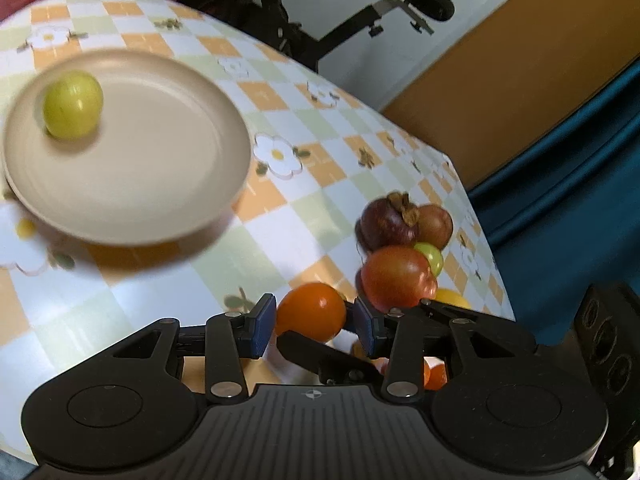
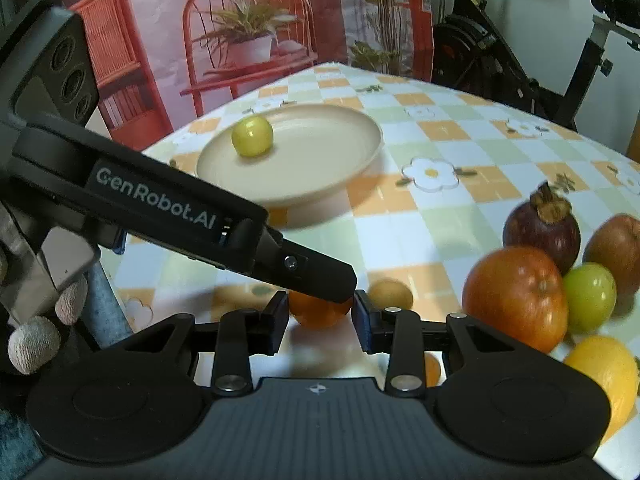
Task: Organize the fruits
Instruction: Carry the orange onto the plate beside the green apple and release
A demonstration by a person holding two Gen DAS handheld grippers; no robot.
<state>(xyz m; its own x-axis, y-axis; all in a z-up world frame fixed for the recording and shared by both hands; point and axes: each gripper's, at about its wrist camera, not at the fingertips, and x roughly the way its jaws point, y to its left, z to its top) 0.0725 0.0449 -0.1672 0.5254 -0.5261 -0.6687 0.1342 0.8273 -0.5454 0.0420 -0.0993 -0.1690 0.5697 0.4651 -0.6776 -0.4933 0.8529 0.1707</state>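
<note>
A small orange fruit (image 1: 311,316) sits between the blue pads of my left gripper (image 1: 314,326), which is shut on it. The same fruit (image 2: 320,315) also lies between the pads of my right gripper (image 2: 320,322), which press its two sides. The left gripper's finger (image 2: 320,276) crosses over the fruit's top, and a right finger (image 1: 320,354) passes under it. A beige plate (image 1: 168,200) (image 2: 360,148) holds one yellow-green fruit (image 1: 72,104) (image 2: 253,136). To the right lies a pile with a mangosteen (image 2: 540,232), a large orange (image 2: 516,296) and a green fruit (image 2: 590,296).
A lemon (image 2: 604,376), a brown fruit (image 2: 616,248) and a small tan fruit (image 2: 390,294) lie near the pile. The checked tablecloth (image 1: 280,240) ends close behind the pile, at the table's right edge. A gloved hand (image 2: 36,344) holds the left gripper. An exercise bike (image 2: 500,52) stands behind the table.
</note>
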